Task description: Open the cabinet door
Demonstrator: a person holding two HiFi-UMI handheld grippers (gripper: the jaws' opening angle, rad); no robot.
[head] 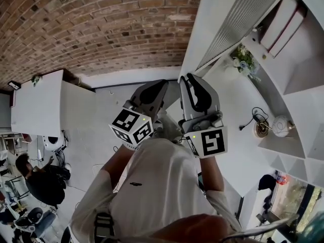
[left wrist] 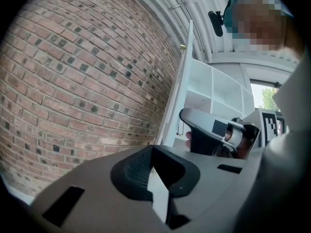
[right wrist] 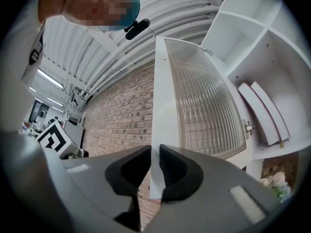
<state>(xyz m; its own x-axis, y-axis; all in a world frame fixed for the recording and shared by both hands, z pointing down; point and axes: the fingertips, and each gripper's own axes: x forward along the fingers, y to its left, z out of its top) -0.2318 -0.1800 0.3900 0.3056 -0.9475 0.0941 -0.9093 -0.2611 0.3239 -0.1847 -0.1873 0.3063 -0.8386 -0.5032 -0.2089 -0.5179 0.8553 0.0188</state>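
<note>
The white cabinet door [head: 215, 29] with a ribbed glass pane [right wrist: 204, 101] stands swung out from the white cabinet [head: 298, 85]. Its free edge runs toward me in both gripper views. My right gripper [right wrist: 153, 171] is shut on that edge, its dark pads pressed on either side of the white frame. Just beside it, my left gripper [left wrist: 158, 188] also has the door's edge [left wrist: 182, 86] pinched between its jaws. In the head view both grippers, left [head: 161, 85] and right [head: 192, 80], are raised side by side at the door's edge. The right gripper [left wrist: 214, 135] shows in the left gripper view.
A brick wall [head: 76, 24] lies behind the door. The open shelves hold two white boards [right wrist: 265, 113], flowers [head: 243, 59], a cable [head: 253, 118] and a round white object [head: 281, 125]. The door's hinge [right wrist: 249, 127] is visible. A seated person [head: 35, 178] is far off at the left.
</note>
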